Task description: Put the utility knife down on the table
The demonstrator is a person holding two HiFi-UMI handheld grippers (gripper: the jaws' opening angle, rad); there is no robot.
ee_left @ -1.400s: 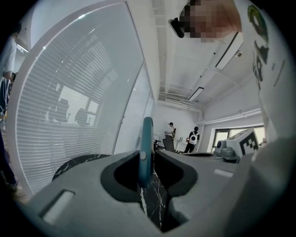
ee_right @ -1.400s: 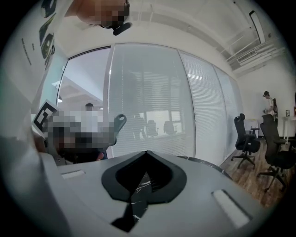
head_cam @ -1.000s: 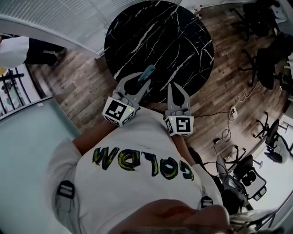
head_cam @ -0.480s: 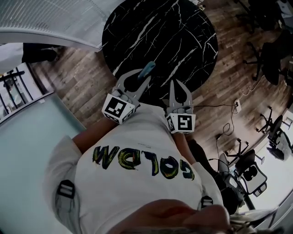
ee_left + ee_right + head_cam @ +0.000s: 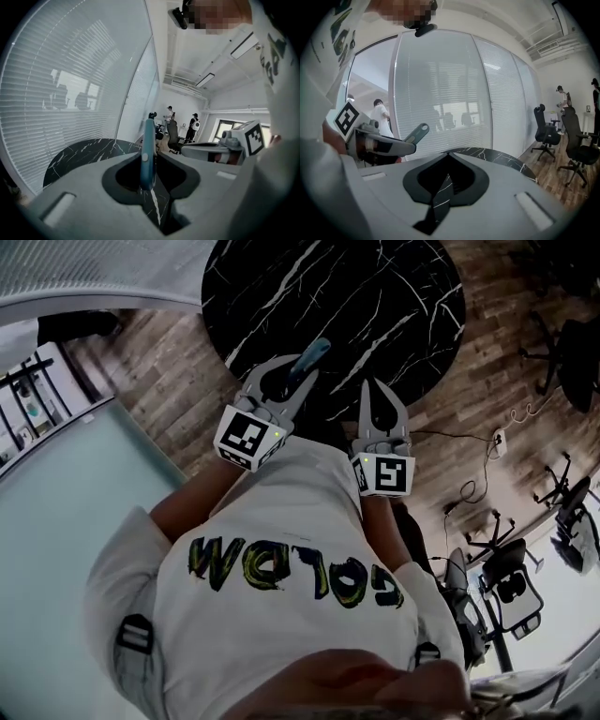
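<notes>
CHANGE: both grippers now farther over black marble table [image 5: 375, 296] and lower than a second ago | MEANING: on approach, set-down not yet made | left gripper [image 5: 298, 373]: clamped on utility knife [image 5: 314, 352] | right gripper [image 5: 378, 386]: closed, empty | KNIFE: slim, teal, upright between jaws, held over table's near edge

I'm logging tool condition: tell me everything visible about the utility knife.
The utility knife is a slim teal plastic-looking handle with a small pale stud on its edge and a hole at its far end. No blade shows. The left gripper clamps it between its jaws, far end sticking past their tips, over the black marbled table's near edge. Nothing else touches it.
</notes>
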